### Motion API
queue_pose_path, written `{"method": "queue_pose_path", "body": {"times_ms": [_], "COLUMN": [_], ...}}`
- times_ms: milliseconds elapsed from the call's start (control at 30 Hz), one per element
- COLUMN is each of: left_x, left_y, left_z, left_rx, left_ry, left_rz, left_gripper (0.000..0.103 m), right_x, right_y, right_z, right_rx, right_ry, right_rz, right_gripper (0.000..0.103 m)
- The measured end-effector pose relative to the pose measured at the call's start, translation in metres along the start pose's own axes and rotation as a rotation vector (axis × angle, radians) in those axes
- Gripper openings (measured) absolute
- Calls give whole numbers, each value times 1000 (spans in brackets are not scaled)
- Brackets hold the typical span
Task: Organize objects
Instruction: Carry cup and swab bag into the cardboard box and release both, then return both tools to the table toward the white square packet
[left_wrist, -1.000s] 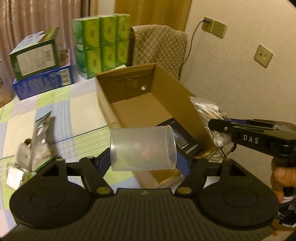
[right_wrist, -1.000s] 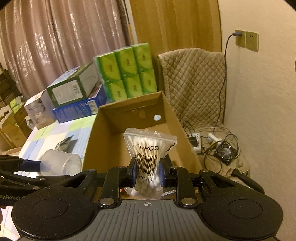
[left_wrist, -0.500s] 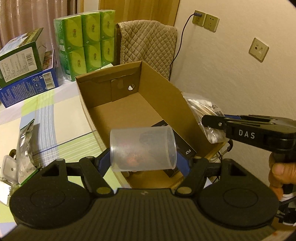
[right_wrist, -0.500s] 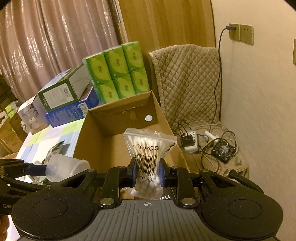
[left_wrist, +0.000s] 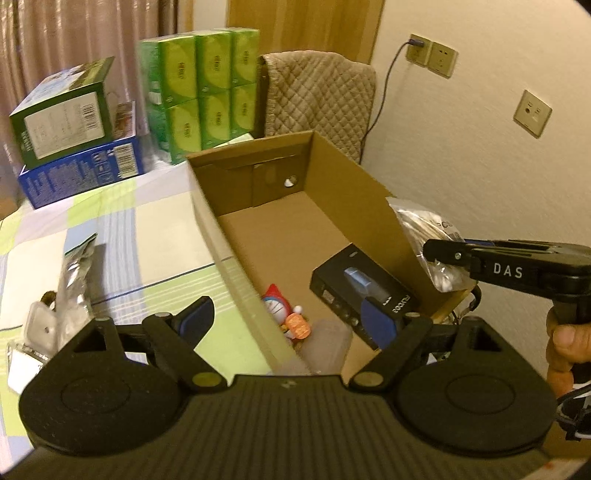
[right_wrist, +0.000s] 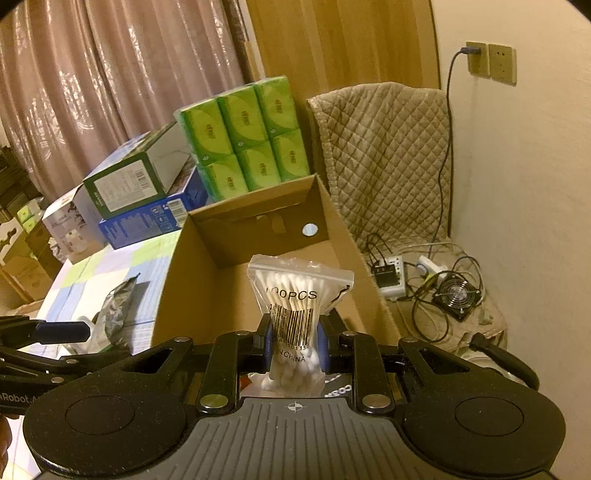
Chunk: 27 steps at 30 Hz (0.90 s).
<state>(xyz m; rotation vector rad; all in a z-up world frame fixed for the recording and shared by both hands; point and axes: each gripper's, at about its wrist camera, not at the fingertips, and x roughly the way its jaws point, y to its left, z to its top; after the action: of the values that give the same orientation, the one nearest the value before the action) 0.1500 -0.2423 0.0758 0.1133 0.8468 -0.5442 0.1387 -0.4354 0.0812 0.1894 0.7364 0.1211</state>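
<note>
Cardboard box (right_wrist: 255, 236) fills mid-frame. Cotton-swab bag (right_wrist: 299, 317) is clamped by the right gripper (right_wrist: 295, 347); the left gripper (left_wrist: 291, 321) is opening, the clear cup (left_wrist: 325, 347) dropped inside. Slippage risks a spill outside.

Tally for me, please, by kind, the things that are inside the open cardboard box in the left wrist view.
black packaged box: 1
small toy figure: 1
clear plastic cup: 1
Total: 3
</note>
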Motion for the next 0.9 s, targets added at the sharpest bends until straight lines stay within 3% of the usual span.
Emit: {"method": "queue_pose_path", "body": {"times_ms": [133,200,233,267,600,900], "left_x": [-6,-8,-9,-10,-27,-63], "left_y": [7,9,10,10,31,55], "left_z": [-3,-3,-4,-5,-21,-39], "left_rx": [-13,-13,-6,3,-37,-92], "left_ry": [-7,-9,-12,-13,-24,-50], "left_rz": [6,14,23,34,70,101], "left_gripper": [84,84,84,84,85,87], "right_x": [2,4,5,5,-13,-34], "right_y": [4,4,3,2,12,45], "right_z": [0,1,2,2,7,1], "right_rx": [16,36,51,65,68,26], "right_ry": [-4,-1,-5,-12,-57,-69], "right_rz": [25,42,51,53,59,98], "right_gripper": [22,43,73,84,84,84]}}
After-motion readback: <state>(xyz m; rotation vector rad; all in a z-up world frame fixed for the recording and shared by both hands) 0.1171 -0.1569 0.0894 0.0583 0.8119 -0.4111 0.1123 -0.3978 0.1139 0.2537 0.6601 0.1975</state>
